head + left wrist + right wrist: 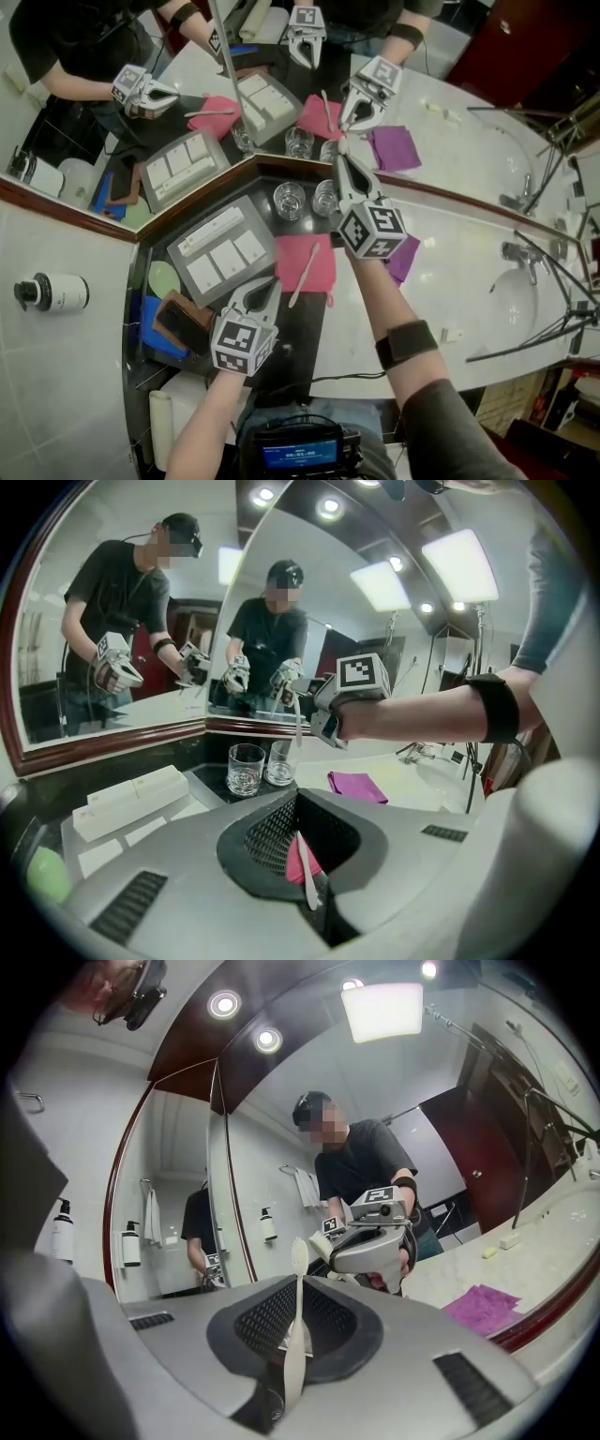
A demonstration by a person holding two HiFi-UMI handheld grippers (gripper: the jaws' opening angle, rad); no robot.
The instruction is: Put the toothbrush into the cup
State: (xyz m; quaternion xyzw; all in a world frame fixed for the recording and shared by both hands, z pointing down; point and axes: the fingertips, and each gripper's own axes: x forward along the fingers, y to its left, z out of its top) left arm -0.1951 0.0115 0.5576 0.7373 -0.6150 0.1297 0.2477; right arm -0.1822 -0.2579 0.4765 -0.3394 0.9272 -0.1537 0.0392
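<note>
Toothbrush (294, 1354) upright in R gripper (341, 161), by cup (325, 198)

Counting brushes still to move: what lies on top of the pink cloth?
One white toothbrush lies diagonally on the pink cloth. The left gripper covers the cloth's near-left edge, so that strip is hidden.
</note>
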